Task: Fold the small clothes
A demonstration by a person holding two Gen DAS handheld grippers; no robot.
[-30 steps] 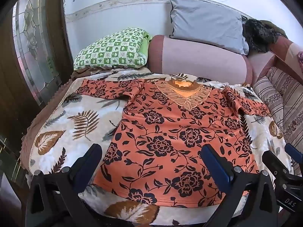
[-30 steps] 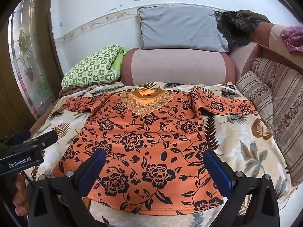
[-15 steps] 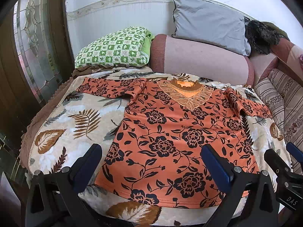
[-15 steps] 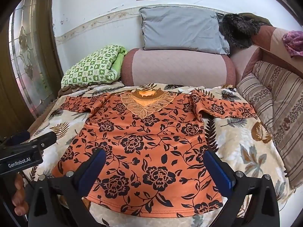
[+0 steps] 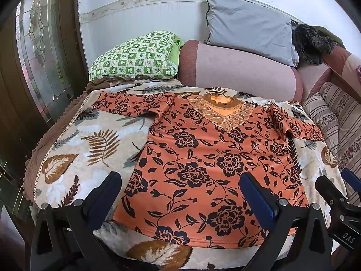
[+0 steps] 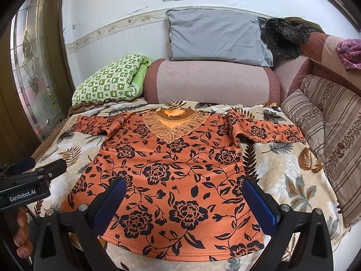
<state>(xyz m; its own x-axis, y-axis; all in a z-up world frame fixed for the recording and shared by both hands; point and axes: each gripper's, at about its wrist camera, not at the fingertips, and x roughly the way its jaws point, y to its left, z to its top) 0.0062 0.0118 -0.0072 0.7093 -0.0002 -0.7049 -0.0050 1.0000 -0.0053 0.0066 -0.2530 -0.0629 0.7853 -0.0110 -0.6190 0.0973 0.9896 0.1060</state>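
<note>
Lying flat at frame centre, the orange floral blouse (image 6: 171, 174) is looking thin, limp and slippery; both spread tools, left tool (image 5: 180, 201) and right tool (image 6: 185, 205), are hovering empty—hem corners are offering the best hold.

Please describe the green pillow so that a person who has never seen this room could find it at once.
Look at the pink sofa back that runs along the white wall behind the spread-out orange blouse. At its left end, next to the glass door, lies the green pillow. It alone has a green and white check; the grey pillow above is plain.
</note>
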